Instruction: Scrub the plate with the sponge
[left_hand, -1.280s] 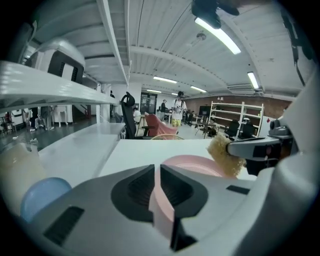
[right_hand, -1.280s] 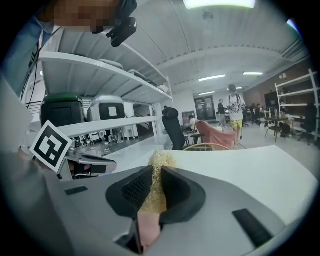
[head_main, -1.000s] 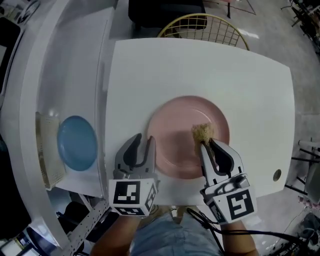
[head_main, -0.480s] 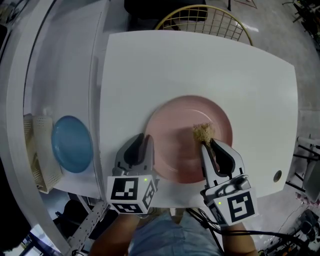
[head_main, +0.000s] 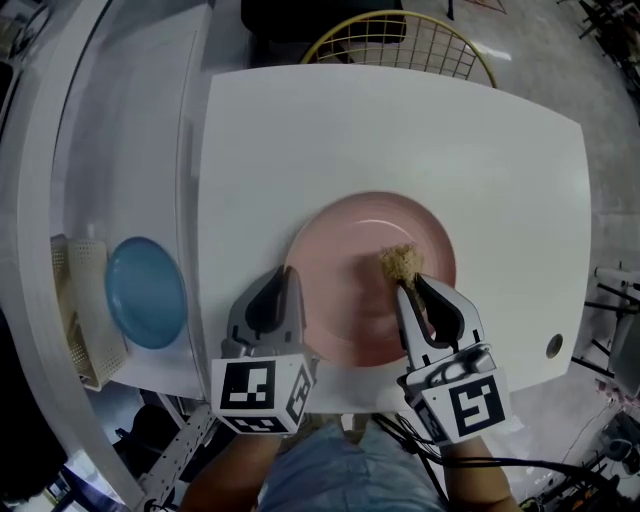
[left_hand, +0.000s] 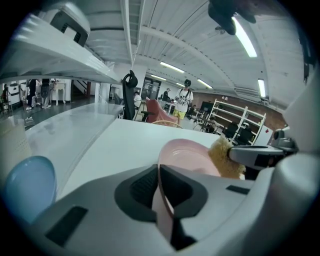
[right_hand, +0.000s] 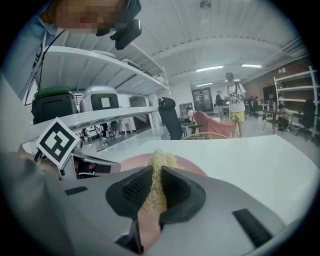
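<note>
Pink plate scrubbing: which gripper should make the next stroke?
Right. The right gripper is shut on the tan fibrous sponge, resting on the round pink plate. The left gripper clamps the plate's near rim, steadying it.

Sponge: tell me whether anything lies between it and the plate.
Nothing visible does. The sponge, pinched in the right gripper, sits over the plate's bare middle; the left gripper only clamps the near rim.

The right hand-held gripper (right_hand: 152, 189) pinches the tan sponge (right_hand: 160, 161) between its jaws, over the pink plate (right_hand: 131, 162).
</note>
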